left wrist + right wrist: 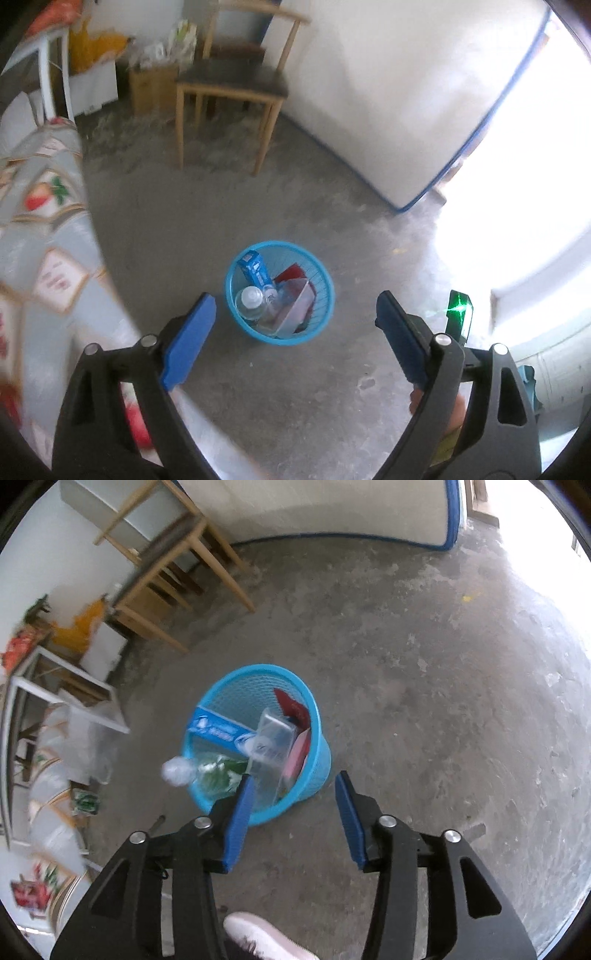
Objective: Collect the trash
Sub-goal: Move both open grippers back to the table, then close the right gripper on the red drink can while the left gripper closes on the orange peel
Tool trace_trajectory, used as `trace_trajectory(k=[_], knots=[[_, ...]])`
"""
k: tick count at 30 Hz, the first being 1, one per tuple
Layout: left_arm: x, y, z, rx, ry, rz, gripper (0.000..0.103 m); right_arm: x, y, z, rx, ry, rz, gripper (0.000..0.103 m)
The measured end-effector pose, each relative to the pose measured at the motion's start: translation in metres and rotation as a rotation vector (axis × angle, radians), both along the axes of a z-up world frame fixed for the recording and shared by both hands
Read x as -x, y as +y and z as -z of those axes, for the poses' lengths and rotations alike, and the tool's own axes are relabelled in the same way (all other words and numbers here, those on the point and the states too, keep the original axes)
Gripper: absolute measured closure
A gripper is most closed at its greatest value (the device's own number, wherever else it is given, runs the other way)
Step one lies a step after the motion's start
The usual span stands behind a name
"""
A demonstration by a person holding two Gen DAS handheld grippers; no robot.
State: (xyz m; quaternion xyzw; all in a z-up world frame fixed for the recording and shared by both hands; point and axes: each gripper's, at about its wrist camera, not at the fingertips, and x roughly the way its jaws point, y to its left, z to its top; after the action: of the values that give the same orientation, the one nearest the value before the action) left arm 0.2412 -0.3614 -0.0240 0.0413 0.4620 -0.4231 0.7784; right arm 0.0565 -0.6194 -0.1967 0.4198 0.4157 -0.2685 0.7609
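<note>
A blue mesh trash basket (325,295) stands on the concrete floor, also in the right wrist view (317,749). It holds a blue carton (255,269), a clear plastic bottle (251,301), a clear plastic box (295,306) and a red packet (291,275). In the right wrist view the bottle (192,770) pokes over the rim beside the carton (214,729), the box (271,746) and the red packet (293,707). My left gripper (295,332) is open and empty, above and in front of the basket. My right gripper (293,812) is open and empty just in front of the basket.
A wooden chair (232,85) stands at the back by a white mattress (388,92) leaning on the wall. A patterned cloth (40,221) covers furniture on the left. Boxes and bags (147,74) fill the back corner. My shoe (262,938) is under the right gripper.
</note>
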Motion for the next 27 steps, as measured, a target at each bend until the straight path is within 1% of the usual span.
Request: trace_trajectory(k=[2, 4, 5, 7, 9, 11, 15, 17, 18, 20, 24, 26, 27], knots=[[0.021, 0.041, -0.018, 0.049, -0.037, -0.002, 0.014, 0.015, 0.014, -0.023, -0.001, -0.035, -0.022, 0.051], [0.039, 0.081, -0.028, 0.083, -0.075, -0.029, 0.013, 0.024, 0.026, -0.041, -0.002, -0.073, -0.055, 0.050], [0.050, 0.109, -0.031, 0.096, -0.107, -0.052, 0.012, 0.027, 0.036, -0.054, -0.002, -0.105, -0.080, 0.048], [0.069, 0.158, -0.031, 0.091, -0.160, -0.126, 0.011, 0.028, 0.049, -0.073, 0.003, -0.153, -0.126, 0.045], [0.083, 0.197, -0.026, 0.069, -0.185, -0.212, 0.011, 0.021, 0.069, -0.095, 0.015, -0.198, -0.194, 0.044], [0.099, 0.247, -0.016, 0.068, -0.171, -0.306, 0.011, 0.007, 0.088, -0.111, 0.025, -0.221, -0.262, 0.043], [0.118, 0.329, 0.001, 0.092, -0.129, -0.474, 0.011, -0.040, 0.144, -0.145, 0.028, -0.261, -0.454, 0.043], [0.124, 0.357, 0.009, 0.100, -0.122, -0.540, 0.011, -0.065, 0.178, -0.161, 0.017, -0.298, -0.559, 0.042], [0.126, 0.370, 0.011, 0.110, -0.119, -0.573, 0.011, -0.072, 0.192, -0.167, 0.019, -0.307, -0.594, 0.041], [0.127, 0.395, 0.016, 0.133, -0.122, -0.639, 0.011, -0.096, 0.234, -0.177, 0.029, -0.321, -0.692, 0.038], [0.123, 0.425, 0.021, 0.171, -0.152, -0.706, 0.011, -0.139, 0.309, -0.187, 0.039, -0.318, -0.876, 0.037], [0.116, 0.439, 0.020, 0.171, -0.161, -0.741, 0.011, -0.155, 0.345, -0.191, 0.066, -0.316, -0.960, 0.035], [0.106, 0.446, 0.021, 0.161, -0.159, -0.760, 0.011, -0.162, 0.358, -0.194, 0.080, -0.315, -0.988, 0.034]])
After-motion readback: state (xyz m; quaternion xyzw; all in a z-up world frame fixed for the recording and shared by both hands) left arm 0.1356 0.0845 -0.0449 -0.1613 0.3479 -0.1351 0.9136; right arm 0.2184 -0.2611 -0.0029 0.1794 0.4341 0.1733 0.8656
